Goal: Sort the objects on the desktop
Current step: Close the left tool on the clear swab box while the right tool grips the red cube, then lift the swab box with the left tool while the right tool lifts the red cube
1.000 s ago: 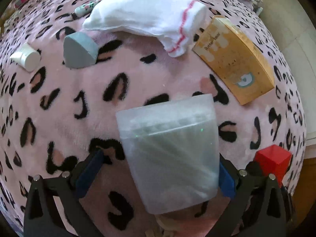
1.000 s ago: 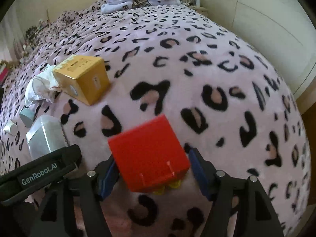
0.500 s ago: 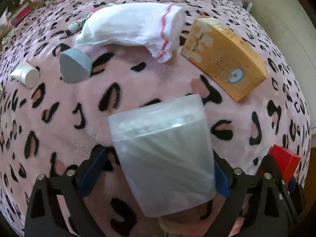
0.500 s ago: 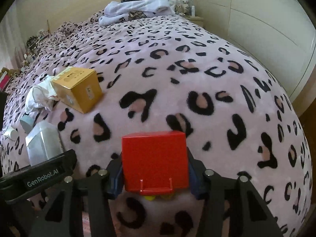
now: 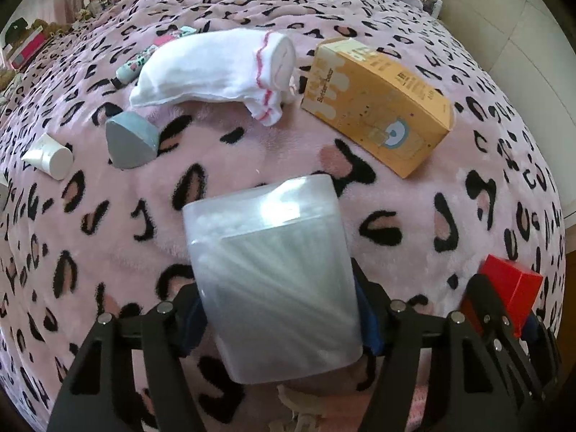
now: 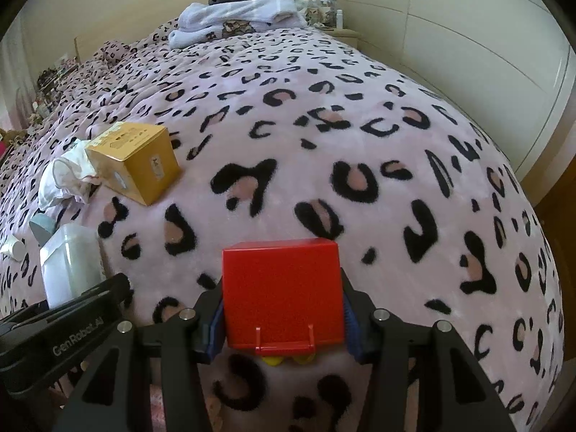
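Observation:
A translucent plastic box (image 5: pixel 270 270) packed with white sticks lies on the pink leopard-print blanket (image 5: pixel 252 151). My left gripper (image 5: pixel 280 320) straddles its near end; the jaws are closing and the blue pads (image 5: pixel 192 318) touch both side walls. A red box (image 6: pixel 280 288) with small yellow parts under its near edge sits between the pads of my right gripper (image 6: pixel 282 320), which is shut on it. In the left wrist view the red box (image 5: pixel 511 288) shows at the lower right. The right wrist view has the translucent box (image 6: pixel 68 262) at the left.
A yellow carton (image 5: pixel 374 104), a white sock (image 5: pixel 216 68), a grey-blue wedge (image 5: pixel 129 140), a white tube (image 5: pixel 48 154) and a patterned tube (image 5: pixel 136 64) lie farther out. Folded towels (image 6: pixel 237 18) sit at the bed's far end. A white wardrobe (image 6: pixel 468 54) stands right.
The left jaws have closed in from wide apart onto the translucent box. The right jaws have closed onto the red box, which turned square between them.

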